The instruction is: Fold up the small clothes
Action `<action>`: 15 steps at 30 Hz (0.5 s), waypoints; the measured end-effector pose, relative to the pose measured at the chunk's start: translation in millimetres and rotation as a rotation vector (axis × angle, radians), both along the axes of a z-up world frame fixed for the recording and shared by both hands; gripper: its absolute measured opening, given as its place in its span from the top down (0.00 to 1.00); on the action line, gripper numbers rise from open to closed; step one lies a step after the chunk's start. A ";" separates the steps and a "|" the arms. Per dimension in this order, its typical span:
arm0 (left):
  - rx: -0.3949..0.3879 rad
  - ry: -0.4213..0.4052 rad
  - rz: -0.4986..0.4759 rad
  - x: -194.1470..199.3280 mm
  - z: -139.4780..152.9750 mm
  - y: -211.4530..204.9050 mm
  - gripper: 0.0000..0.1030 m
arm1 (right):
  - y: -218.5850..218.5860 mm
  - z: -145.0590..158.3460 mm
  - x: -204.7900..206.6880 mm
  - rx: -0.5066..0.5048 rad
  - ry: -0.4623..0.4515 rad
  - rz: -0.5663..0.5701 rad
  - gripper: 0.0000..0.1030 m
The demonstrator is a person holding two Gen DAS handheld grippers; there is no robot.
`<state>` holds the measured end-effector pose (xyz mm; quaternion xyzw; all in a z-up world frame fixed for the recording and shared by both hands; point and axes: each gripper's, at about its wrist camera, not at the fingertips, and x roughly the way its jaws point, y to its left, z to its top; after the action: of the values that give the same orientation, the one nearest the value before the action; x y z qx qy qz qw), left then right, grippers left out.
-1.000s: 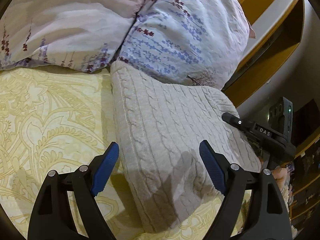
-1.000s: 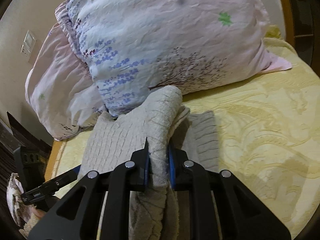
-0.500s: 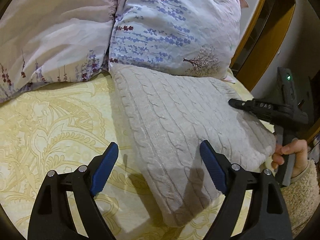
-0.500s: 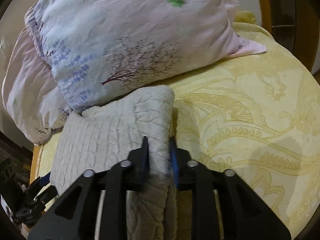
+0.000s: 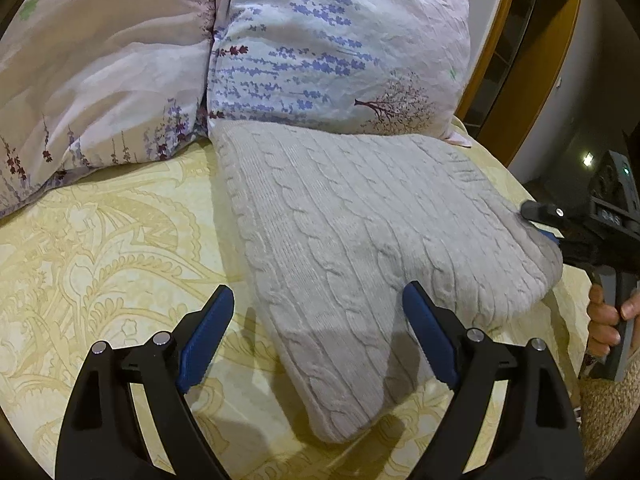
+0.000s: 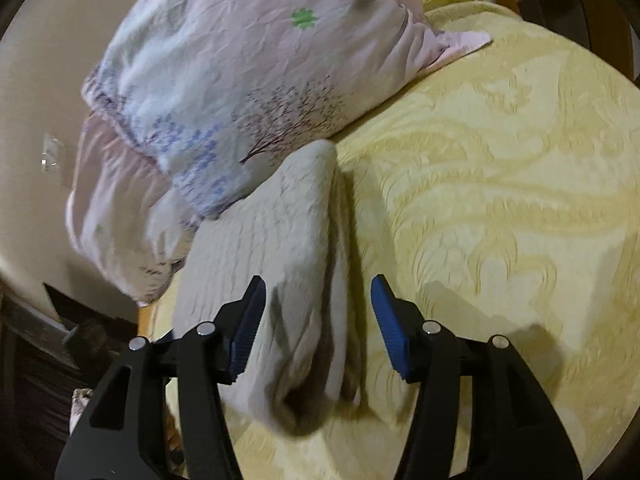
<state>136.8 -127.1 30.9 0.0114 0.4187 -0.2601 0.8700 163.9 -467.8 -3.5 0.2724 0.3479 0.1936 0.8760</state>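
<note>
Both jaws spread wide, the left hand-held gripper (image 5: 318, 344) and right hand-held gripper (image 6: 318, 320) hover low, each straddling an edge of the folded knit sweater (image 5: 360, 240) on the bed (image 5: 100, 248) against the pillows (image 5: 320, 48), motion-blurred in the right view.

We see warm, dim indoor light w/ soft shadows under both tools. Right wrist view has motion blur; fisheye bends edges, corners go black.

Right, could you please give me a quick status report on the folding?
Left tool open, over sweater. Right tool open, straddling folded edge. Sweater folded on bedspread, top edge against pillow.
</note>
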 end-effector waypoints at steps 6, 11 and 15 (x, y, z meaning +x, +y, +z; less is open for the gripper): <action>-0.041 0.066 -0.013 -0.2 -7.0 0.9 0.15 | 16.5 -14.3 -13.9 -0.077 0.017 0.053 0.73; -0.055 0.080 -0.013 -2.6 -5.5 0.6 0.15 | 19.1 -1.8 -25.1 -0.090 -0.060 0.017 0.88; -0.052 0.073 -0.031 -6.2 -3.4 -1.8 0.15 | 18.1 7.2 -35.1 -0.155 -0.097 -0.018 0.90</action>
<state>130.6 -128.9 27.5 -0.0143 0.4432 -0.2846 0.8499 128.8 -449.6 3.7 0.1973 0.3167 0.1711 0.9119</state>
